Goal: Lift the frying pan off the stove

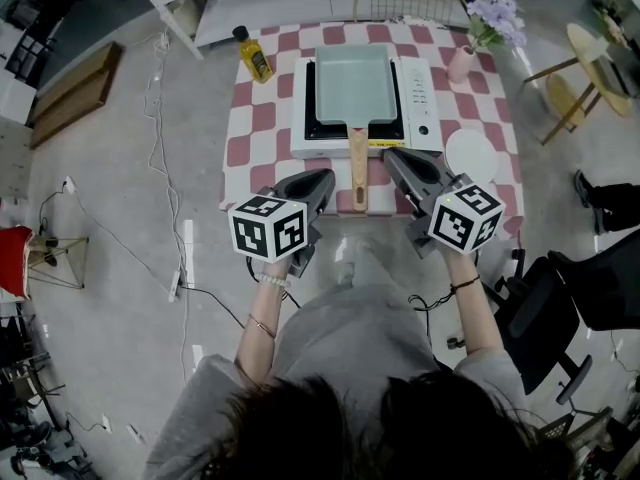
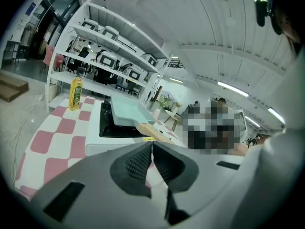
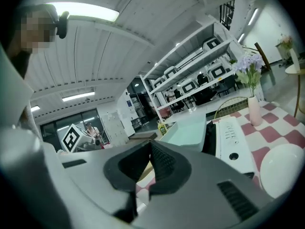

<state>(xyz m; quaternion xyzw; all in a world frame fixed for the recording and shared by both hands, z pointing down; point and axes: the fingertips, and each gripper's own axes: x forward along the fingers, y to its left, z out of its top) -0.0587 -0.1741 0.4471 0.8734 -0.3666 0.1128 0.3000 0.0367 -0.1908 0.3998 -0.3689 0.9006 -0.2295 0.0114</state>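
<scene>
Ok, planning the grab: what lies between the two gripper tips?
The frying pan handle, seen in the head view, with the left gripper and right gripper shut either side.

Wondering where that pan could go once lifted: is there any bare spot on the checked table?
The widest bare patch is the checked cloth left of the stove, between the oil bottle and the left gripper. Right of the stove, the vase and plate crowd it. The near edge holds the pan handle and the right gripper.
</scene>
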